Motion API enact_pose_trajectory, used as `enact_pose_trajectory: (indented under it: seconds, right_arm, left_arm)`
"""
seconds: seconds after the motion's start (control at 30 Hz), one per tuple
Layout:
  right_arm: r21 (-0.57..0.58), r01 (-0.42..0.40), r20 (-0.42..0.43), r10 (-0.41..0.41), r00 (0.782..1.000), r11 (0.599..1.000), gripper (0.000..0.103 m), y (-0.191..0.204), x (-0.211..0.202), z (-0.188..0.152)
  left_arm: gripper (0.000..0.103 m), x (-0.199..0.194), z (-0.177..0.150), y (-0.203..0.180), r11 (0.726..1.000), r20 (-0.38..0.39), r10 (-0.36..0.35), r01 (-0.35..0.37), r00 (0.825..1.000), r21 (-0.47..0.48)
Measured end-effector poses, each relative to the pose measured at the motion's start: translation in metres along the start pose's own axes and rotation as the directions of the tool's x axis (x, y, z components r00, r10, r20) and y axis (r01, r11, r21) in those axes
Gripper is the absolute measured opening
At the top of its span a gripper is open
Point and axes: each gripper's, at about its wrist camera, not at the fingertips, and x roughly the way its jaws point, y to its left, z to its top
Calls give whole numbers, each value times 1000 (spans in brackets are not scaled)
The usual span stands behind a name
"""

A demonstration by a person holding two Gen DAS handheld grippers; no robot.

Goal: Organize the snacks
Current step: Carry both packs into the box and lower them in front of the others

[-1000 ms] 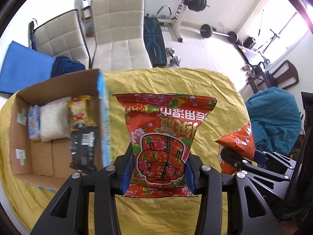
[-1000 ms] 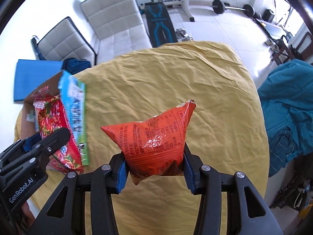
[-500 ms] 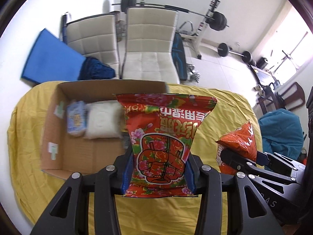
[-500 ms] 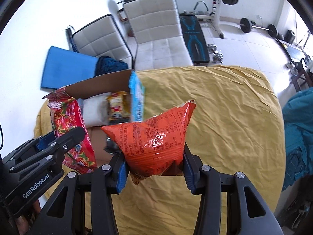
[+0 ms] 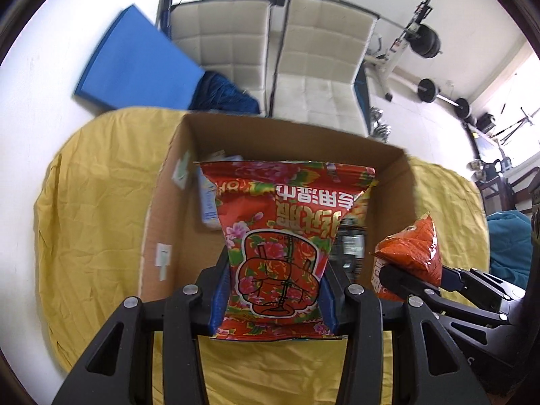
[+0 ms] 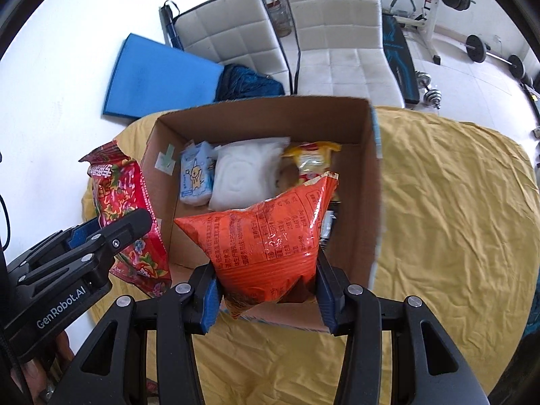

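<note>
Both bags have swung from beside the box (image 6: 368, 175) to over its opening; left hand-held gripper (image 5: 273, 290) grips the floral bag (image 5: 283, 236), right hand-held gripper (image 6: 266, 297) the orange bag (image 6: 266, 236); release appears next.

Both fisheye views are bright with daylight, strongest from the blown-out window (image 5: 516, 77) at the right edge of the left wrist view, and the white floor (image 6: 67, 67) is near overexposed. Straight lines bow hard toward the black circular vignette, and motion blur smears the blue mat (image 5: 135, 64) and the cardboard box (image 5: 410, 202) rim (its right wall is smeared in the right wrist view too). Glare flecks the glossy orange snack bag (image 6: 270, 236), and shadows on the yellow cloth (image 6: 455, 219) are soft
</note>
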Motion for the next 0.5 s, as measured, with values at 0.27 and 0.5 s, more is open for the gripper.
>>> enact_pose_trajectory:
  seconds: [0.27, 0.5]
  right_arm:
    - [29, -15, -109, 18, 994, 999, 49, 13, 78, 7]
    - [56, -20, -205, 31, 978, 998, 50, 13, 134, -1]
  left_arm:
    - [41, 72, 6, 40, 998, -166, -35, 27, 985, -49]
    - [41, 119, 4, 49, 998, -271, -53, 42, 961, -48]
